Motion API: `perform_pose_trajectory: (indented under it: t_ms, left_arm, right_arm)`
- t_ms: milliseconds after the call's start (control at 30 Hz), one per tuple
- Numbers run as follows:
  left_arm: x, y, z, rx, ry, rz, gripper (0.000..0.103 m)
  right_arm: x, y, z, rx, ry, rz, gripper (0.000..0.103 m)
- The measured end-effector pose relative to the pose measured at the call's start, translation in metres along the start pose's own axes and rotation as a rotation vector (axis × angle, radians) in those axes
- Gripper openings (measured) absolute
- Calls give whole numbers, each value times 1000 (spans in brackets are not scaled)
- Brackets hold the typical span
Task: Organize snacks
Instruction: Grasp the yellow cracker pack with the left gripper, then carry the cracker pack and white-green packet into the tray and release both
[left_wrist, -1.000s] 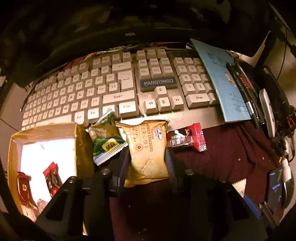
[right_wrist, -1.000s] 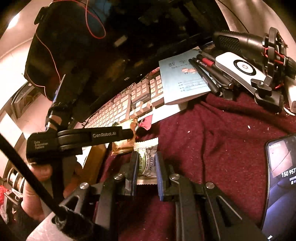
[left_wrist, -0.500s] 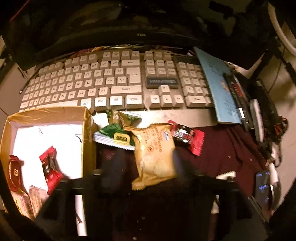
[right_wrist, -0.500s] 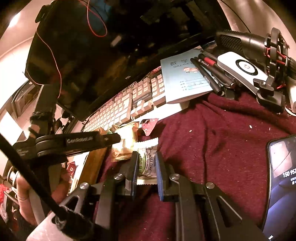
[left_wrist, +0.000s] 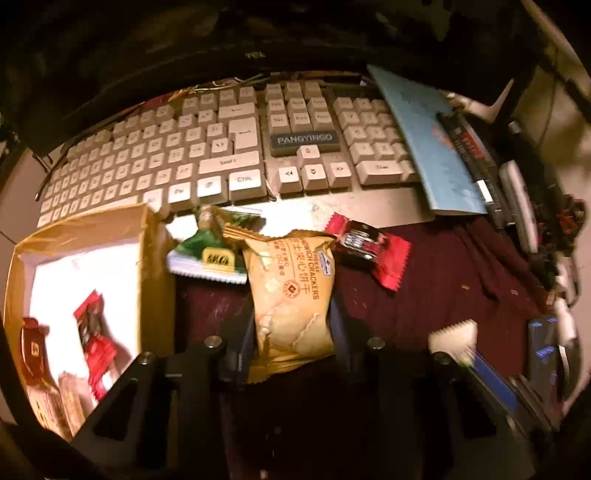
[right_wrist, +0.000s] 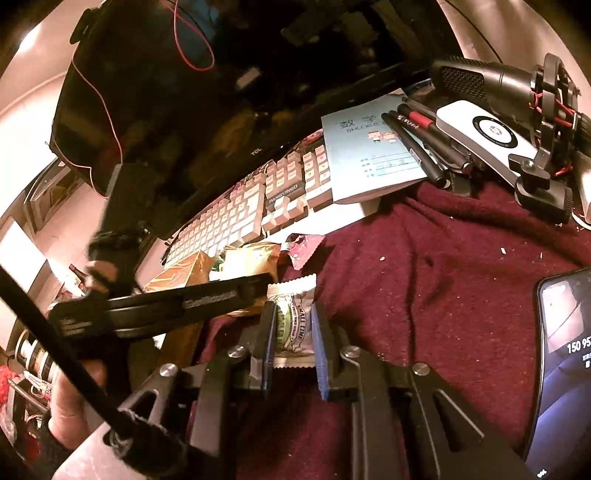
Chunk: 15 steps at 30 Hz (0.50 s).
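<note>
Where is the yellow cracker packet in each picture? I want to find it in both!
Left wrist view: the yellow cracker packet is in the lower middle, between the left gripper's jaws, right of the cardboard box.
Right wrist view: only its top peeks out left of centre, behind the dark bar of the other gripper.
Shared landmark: the keyboard, just beyond the packet in both.
</note>
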<state>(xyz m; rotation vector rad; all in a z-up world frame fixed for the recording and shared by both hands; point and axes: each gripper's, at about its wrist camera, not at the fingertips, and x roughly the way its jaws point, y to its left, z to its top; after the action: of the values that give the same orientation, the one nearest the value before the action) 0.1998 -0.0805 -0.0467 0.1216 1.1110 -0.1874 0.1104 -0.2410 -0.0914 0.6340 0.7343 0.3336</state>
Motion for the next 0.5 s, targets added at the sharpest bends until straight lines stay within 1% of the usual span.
perform_pose_trajectory:
  t_ms: [67,167,267,333,367,467,500]
  left_arm:
    - [-22,6,-10,-13,-22,-40,38]
    - [-52,15,-30,-41,-53,-144,38]
    - [-88,37,-57,-106,-91,-258,38]
    - [-109,57,-69,-149,-141,-275,38]
    - [-119,70,-74,-177,-164,-271,38]
    - [-139,112,-89,-275,-222,-231,38]
    - [-144,126,-92,-296,-243,-208,38]
  right_arm:
    - [-1,0,0,-1,-3,10,18]
    - [-1,1,-1,-3,-1,20,18]
    - [-2,3,-2,-10,-1,42,18]
    - [-4,11,-3,-42,-1,48,18]
    - [-2,16,-3,-59,16,58,17]
    - [-2,42,-2,-104,61,129,17]
    - [-2,60,-1,-143,72,157,17]
